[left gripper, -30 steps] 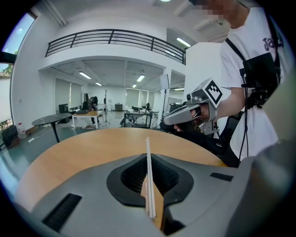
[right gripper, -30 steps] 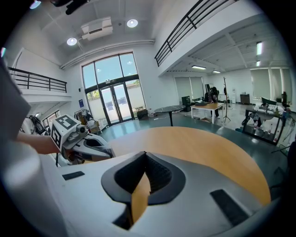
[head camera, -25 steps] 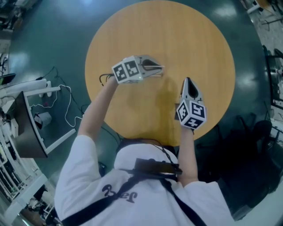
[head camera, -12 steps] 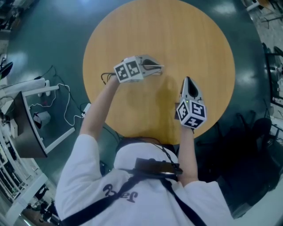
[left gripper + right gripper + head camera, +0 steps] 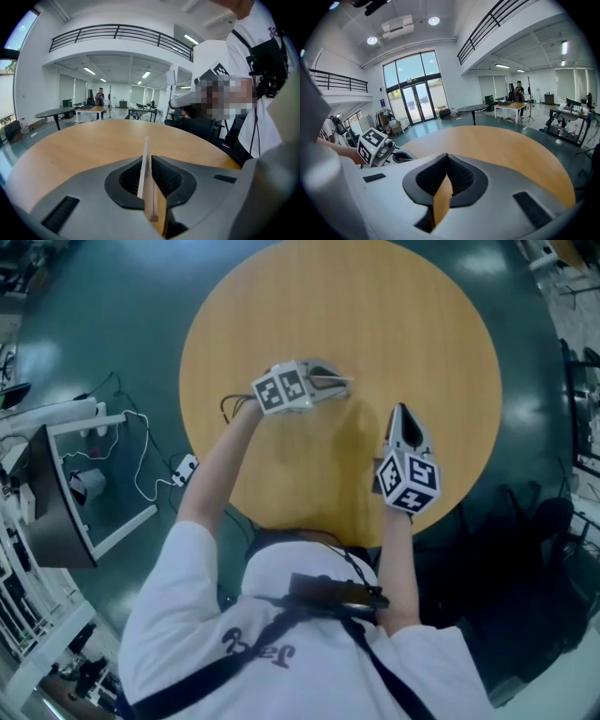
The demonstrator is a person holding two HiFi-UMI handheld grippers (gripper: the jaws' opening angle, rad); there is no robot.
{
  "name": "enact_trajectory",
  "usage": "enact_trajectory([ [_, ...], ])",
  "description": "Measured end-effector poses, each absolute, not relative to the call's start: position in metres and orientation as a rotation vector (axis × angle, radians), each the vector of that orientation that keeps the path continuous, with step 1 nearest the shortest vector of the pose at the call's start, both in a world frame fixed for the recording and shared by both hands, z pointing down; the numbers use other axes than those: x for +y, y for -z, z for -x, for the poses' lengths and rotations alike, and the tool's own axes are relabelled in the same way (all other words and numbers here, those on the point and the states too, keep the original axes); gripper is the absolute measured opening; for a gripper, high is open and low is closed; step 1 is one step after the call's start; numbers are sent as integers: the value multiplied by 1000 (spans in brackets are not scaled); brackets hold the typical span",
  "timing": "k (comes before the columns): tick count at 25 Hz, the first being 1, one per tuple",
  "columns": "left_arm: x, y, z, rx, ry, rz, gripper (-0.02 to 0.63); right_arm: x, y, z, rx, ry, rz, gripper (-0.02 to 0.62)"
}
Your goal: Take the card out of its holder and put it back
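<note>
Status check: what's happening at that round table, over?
Left gripper shut on thin card. Right gripper shut, empty. Holder not in view. Nothing in the way.

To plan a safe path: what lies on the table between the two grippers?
Nothing. In the head view the table between the left gripper and the right gripper is bare wood.

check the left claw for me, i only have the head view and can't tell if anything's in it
observer: Yes. The left gripper view shows the left claw shut on a thin pale card, which stands edge-on and sticks out past the tips.
operator: ok and the right claw, looks closed from above
observer: The right gripper view shows the right claw shut, its tips together and nothing between them.
</note>
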State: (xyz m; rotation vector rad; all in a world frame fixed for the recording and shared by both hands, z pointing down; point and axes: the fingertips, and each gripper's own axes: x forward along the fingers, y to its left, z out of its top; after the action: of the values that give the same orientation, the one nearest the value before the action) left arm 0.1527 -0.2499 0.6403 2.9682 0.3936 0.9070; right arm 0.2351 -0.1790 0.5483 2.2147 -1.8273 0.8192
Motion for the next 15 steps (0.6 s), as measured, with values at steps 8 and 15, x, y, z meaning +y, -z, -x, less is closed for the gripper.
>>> enact_trajectory([
  [8,-270,-634,-130,224,-915,-2964,52,-178,-530,-232,-1883,-756,-2217,15],
  [15,-299,-627,-85,-151,-946,-2927,127,-168,-514,-224,-1942,-690,-2213,15],
])
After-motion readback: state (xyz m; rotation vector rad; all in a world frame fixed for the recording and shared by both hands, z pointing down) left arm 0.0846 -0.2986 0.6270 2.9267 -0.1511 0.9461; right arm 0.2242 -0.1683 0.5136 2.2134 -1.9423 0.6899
